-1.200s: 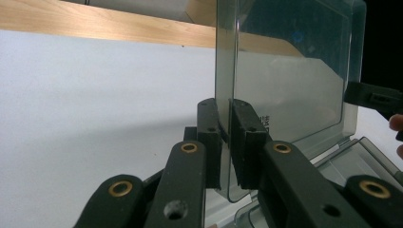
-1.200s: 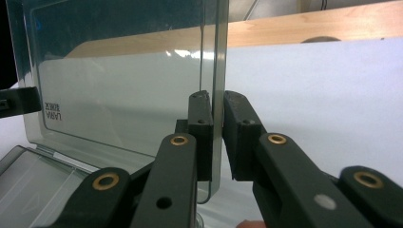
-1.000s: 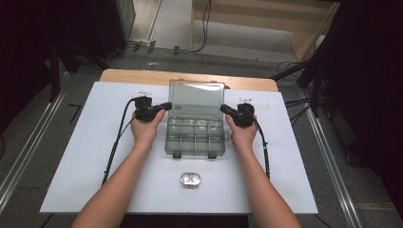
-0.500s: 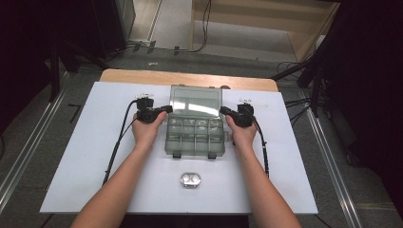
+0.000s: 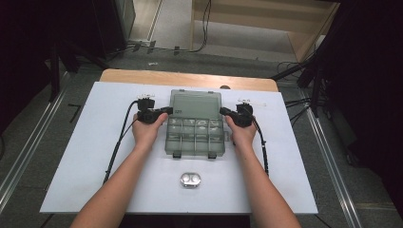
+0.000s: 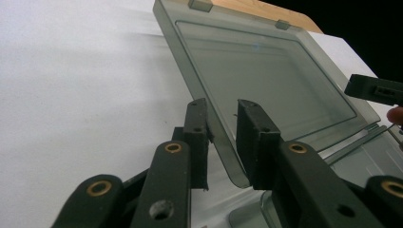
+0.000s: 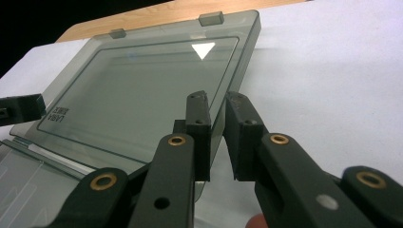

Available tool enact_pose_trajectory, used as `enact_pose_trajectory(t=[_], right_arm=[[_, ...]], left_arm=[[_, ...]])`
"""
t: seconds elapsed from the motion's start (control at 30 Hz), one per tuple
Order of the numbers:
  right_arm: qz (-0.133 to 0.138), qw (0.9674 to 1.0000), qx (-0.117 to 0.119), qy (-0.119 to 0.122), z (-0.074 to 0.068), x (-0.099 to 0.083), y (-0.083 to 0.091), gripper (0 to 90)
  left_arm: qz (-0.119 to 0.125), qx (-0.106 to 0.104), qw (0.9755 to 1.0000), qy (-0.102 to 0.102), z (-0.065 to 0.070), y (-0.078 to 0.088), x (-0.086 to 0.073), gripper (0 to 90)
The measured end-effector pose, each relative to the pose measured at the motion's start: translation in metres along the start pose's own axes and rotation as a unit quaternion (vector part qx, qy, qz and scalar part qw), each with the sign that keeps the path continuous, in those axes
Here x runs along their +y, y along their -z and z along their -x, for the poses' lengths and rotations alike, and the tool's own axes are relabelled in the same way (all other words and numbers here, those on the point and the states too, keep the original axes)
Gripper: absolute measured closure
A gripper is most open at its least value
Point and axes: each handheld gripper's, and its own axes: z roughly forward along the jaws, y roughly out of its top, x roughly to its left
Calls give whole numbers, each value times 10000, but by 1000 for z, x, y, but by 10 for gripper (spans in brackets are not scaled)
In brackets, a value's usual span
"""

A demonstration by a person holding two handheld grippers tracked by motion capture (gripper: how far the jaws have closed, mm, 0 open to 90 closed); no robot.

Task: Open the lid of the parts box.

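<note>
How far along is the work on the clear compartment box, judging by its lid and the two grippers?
Done: the lid is swung open off the box, so the compartments are exposed. In hand: the left gripper and right gripper each straddle a side edge of the lid. Left: whether the lid goes further back or shut cannot be told. The small metal case lies apart, untouched.
</note>
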Motion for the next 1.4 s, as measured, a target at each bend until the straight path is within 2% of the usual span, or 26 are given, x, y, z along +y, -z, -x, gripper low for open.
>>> enact_pose_trajectory(t=[0.07, 0.1, 0.13, 0.17, 0.23, 0.27, 0.33, 0.37, 0.5, 0.57, 0.6, 0.63, 0.67, 0.7, 0.73, 0.77, 0.83, 0.9, 1.0, 1.2, 1.33, 1.4], right_arm=[[37, 10000, 1, 41, 1, 1, 2, 702], [37, 10000, 1, 41, 1, 1, 2, 702], [42, 9997, 88, 224, -1, 1, 5, 602], [42, 9997, 88, 224, -1, 1, 5, 602], [57, 9989, 13, 462, -3, 1, 8, 465], [79, 9988, -10, 486, -5, 1, 10, 406], [189, 9985, 41, 517, -6, 1, 15, 341], [267, 9981, 85, 546, -7, 0, 20, 267], [340, 9969, 285, 643, -10, -4, 28, 149], [366, 9958, 349, 766, -12, -7, 33, 119], [366, 9958, 349, 766, -12, -7, 33, 119], [349, 9948, 362, 886, -15, -11, 36, 79], [349, 9948, 362, 886, -15, -11, 36, 79], [368, 9939, 342, 979, -18, -15, 40, 74], [368, 9939, 342, 979, -18, -15, 40, 74], [351, 9931, 416, 1038, -20, -18, 44, 0], [392, 9925, 482, 1051, -21, -20, 47, 0], [416, 9927, 484, 1026, -22, -23, 50, 0], [416, 9922, 493, 1066, -23, -29, 56, 0], [446, 9895, 611, 1229, -26, -40, 68, 0], [488, 9891, 604, 1254, -29, -44, 73, 0], [506, 9884, 625, 1292, -30, -47, 77, 0]], left_arm=[[19, 86, 9999, -56, 3, 3, 1, 666], [19, 86, 9999, -56, 3, 3, 1, 634], [74, 105, 9998, -130, 4, 6, 1, 598], [74, 105, 9998, -130, 4, 6, 1, 574], [157, 107, 9996, -225, 5, 10, -1, 540], [227, 93, 9994, -250, 5, 12, -1, 511], [330, 63, 9989, -316, 5, 18, -3, 469], [388, 26, 9987, -318, 5, 20, -4, 422], [575, -28, 9970, -514, 8, 32, -7, 335], [640, -50, 9960, -614, 10, 38, -8, 271], [659, -81, 9958, -631, 11, 41, -9, 271], [688, -140, 9955, -640, 11, 44, -10, 216], [697, -197, 9950, -681, 12, 47, -11, 216], [709, -235, 9947, -709, 12, 49, -13, 154], [714, -256, 9943, -751, 12, 51, -14, 154], [722, -300, 9937, -803, 13, 53, -16, 96], [721, -340, 9926, -913, 13, 58, -20, 83], [751, -454, 9917, -945, 13, 62, -23, 0], [811, -469, 9911, -950, 13, 70, -28, 0], [874, -462, 9888, -1117, 16, 86, -36, 0], [931, -468, 9880, -1138, 15, 96, -43, 0], [909, -428, 9874, -1224, 16, 101, -47, 0]])
